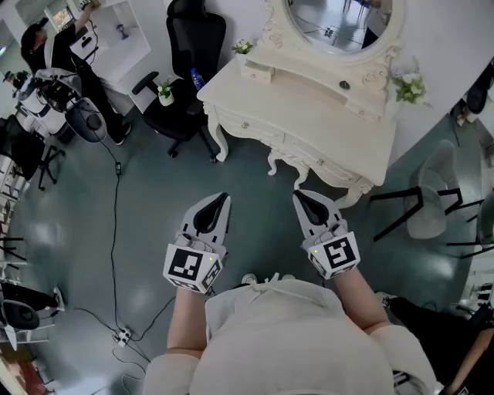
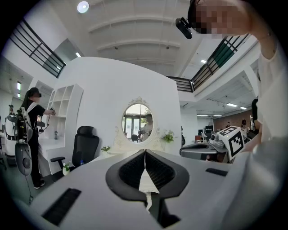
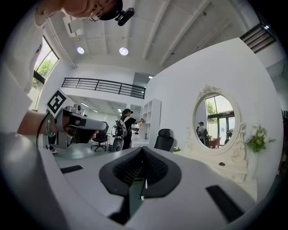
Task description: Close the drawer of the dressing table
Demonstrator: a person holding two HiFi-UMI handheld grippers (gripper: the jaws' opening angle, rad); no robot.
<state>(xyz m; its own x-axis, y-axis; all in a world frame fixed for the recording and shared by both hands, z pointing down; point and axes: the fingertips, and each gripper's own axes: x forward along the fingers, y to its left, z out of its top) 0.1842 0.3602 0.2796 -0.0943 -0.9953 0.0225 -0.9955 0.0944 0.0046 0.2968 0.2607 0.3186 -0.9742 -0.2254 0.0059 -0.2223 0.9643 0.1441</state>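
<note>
The cream dressing table (image 1: 309, 116) with its oval mirror (image 1: 340, 19) stands ahead of me against the white wall. Its front drawers (image 1: 255, 127) carry small knobs; from this angle I cannot tell whether one stands out. My left gripper (image 1: 225, 197) and right gripper (image 1: 296, 193) are held level side by side over the floor, short of the table and touching nothing. Both are shut with nothing between the jaws. In the left gripper view the shut left gripper (image 2: 145, 152) points at the mirror (image 2: 137, 123). In the right gripper view the shut right gripper (image 3: 143, 150) has the table (image 3: 231, 164) to its right.
A black office chair (image 1: 189, 54) stands left of the table with a small plant (image 1: 165, 91) on its seat. A pale chair with black legs (image 1: 432, 197) is at the right. A cable (image 1: 116, 224) runs over the grey floor to a power strip (image 1: 122, 335). A person (image 1: 54, 46) stands by shelves far left.
</note>
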